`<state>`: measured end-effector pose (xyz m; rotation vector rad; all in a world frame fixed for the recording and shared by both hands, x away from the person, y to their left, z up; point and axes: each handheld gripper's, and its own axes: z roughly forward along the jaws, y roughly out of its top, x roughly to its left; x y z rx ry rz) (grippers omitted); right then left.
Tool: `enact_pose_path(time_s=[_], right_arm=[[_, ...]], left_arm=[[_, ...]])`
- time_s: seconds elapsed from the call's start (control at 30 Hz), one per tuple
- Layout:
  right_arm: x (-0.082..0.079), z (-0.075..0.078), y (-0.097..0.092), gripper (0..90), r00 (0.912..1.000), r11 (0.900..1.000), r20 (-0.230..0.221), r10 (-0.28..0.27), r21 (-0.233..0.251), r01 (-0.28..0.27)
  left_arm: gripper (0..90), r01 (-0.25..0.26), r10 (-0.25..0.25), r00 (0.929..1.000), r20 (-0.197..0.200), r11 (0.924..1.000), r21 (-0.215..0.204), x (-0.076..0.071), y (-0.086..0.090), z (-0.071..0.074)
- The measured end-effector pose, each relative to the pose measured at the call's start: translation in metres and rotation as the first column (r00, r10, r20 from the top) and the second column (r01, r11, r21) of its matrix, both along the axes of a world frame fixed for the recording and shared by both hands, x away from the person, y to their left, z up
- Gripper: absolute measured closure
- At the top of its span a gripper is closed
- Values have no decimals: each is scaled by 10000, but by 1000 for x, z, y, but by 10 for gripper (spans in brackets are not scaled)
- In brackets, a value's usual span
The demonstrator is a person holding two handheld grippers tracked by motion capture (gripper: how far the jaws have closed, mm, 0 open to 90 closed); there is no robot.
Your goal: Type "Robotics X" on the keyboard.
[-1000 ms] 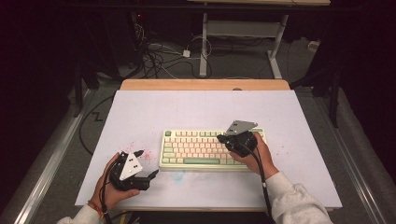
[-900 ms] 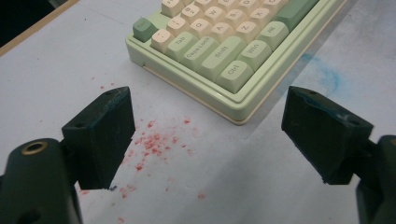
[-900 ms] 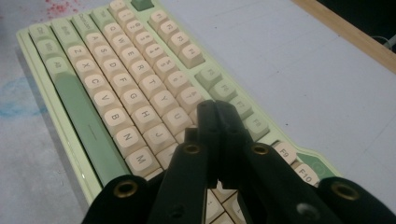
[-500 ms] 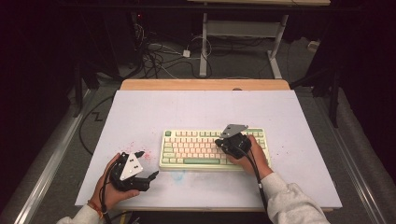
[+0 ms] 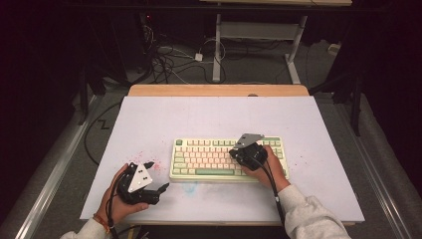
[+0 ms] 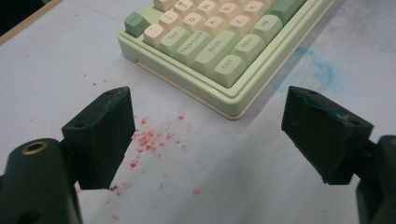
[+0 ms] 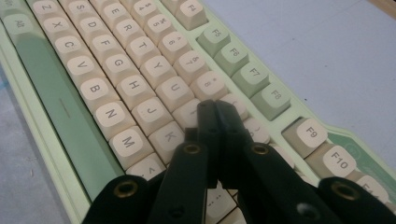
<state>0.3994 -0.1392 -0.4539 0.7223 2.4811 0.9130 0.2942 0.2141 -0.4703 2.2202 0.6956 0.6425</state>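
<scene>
Near the surface's (image 5: 149,119) front edge: 1 pale-green plastic keyboard (image 5: 209,159) with cream keys; right tool (image 7: 215,109) clenched empty, tips over its keys; left tool (image 6: 205,140) released beside its left end.

A white-topped table (image 5: 214,119) with a wooden far edge carries a pale green keyboard (image 5: 209,159) beneath the right gripper (image 5: 238,153); red specks (image 6: 149,140) lie between the left gripper (image 6: 205,135) and the keyboard, a blue smudge (image 6: 322,72) beyond its right-hand jaw.
</scene>
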Motion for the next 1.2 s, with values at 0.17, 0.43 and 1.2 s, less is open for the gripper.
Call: enact_pose_path(time_s=[0.17, 0.43, 1.2], right_arm=[[-2, 0, 0, 900, 10000, 10000, 26, -47, 24, 47], [-11, 10, -6, 893, 9992, 9993, 390, 109, 362, -123], [-51, 41, -49, 478, 9756, 9733, 2170, -329, 2287, -180]], left_arm=[[164, -33, 34, 10000, 54, 10000, -17, 0, 0, 0], [165, -41, 41, 10000, 30, 10000, 30, 0, 0, 0], [172, -149, 147, 9998, 112, 9998, 123, -1, 1, 3]])
